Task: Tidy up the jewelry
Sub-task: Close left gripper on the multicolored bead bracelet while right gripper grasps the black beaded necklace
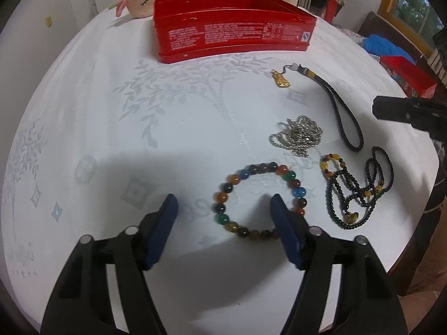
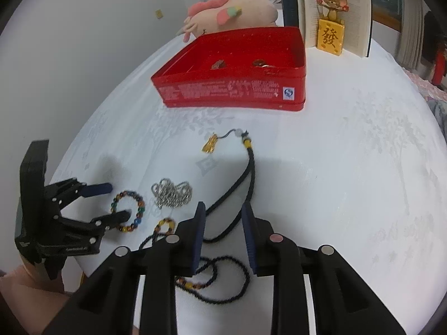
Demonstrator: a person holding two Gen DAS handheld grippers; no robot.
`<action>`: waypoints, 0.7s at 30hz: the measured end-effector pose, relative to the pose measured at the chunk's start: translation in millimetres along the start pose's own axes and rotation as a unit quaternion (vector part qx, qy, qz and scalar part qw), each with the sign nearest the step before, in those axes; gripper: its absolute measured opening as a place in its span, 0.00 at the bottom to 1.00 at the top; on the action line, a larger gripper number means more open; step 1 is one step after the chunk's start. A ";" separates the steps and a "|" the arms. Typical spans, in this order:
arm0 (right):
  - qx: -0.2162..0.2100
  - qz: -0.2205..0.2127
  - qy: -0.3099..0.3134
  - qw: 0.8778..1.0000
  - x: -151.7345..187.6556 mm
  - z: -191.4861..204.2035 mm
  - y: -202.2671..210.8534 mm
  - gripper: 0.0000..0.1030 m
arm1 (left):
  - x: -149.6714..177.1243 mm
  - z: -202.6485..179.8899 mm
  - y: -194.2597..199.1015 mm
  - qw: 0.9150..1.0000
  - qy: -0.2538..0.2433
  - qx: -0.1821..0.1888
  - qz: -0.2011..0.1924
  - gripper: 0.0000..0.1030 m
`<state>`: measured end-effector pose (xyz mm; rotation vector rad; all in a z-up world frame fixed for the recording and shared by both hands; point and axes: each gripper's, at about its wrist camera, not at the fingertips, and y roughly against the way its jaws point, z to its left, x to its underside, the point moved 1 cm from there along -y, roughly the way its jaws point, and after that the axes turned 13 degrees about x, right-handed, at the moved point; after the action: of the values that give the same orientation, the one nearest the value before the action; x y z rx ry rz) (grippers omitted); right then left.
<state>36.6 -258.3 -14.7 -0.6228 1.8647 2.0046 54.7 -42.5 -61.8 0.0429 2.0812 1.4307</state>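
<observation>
Currently, the left tongs (image 1: 223, 203) are spread, with nothing pinched. One finger (image 2: 121, 215) sits inside the ring of the multicoloured bead bracelet (image 1: 257, 201); the other stands outside it, on the white tabletop (image 1: 111, 117). The right tongs (image 2: 223, 215) stand partly spread and empty above the black braided cord (image 2: 223, 195), which carries a gold charm (image 2: 210, 144). A bunched silver chain (image 2: 172, 193) lies just beside the bracelet. A black bead necklace (image 1: 360, 192) with amber beads lies near the right tongs. The open red tin (image 2: 234, 69) stands further back, small items inside. A pink plush toy (image 2: 232, 14) lies behind it.
</observation>
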 end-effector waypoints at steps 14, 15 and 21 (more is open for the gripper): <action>0.000 0.069 -0.017 0.997 49.5 -1.9 9.6 0.66 | -0.9 -8.7 1.1 1.000 -0.021 -0.017 -0.009 0.06; -0.001 0.084 -0.020 0.996 53.2 -1.7 6.5 0.66 | -0.6 -8.3 1.5 1.000 -0.019 -0.016 -0.010 0.06; -0.006 0.098 -0.030 0.995 56.9 8.1 -1.8 0.72 | -0.9 -6.8 2.4 1.000 -0.012 -0.011 -0.013 0.06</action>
<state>-11.6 -253.1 -45.8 -0.3895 1.9444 2.1323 51.4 -47.5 -57.7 0.0247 2.0399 1.4301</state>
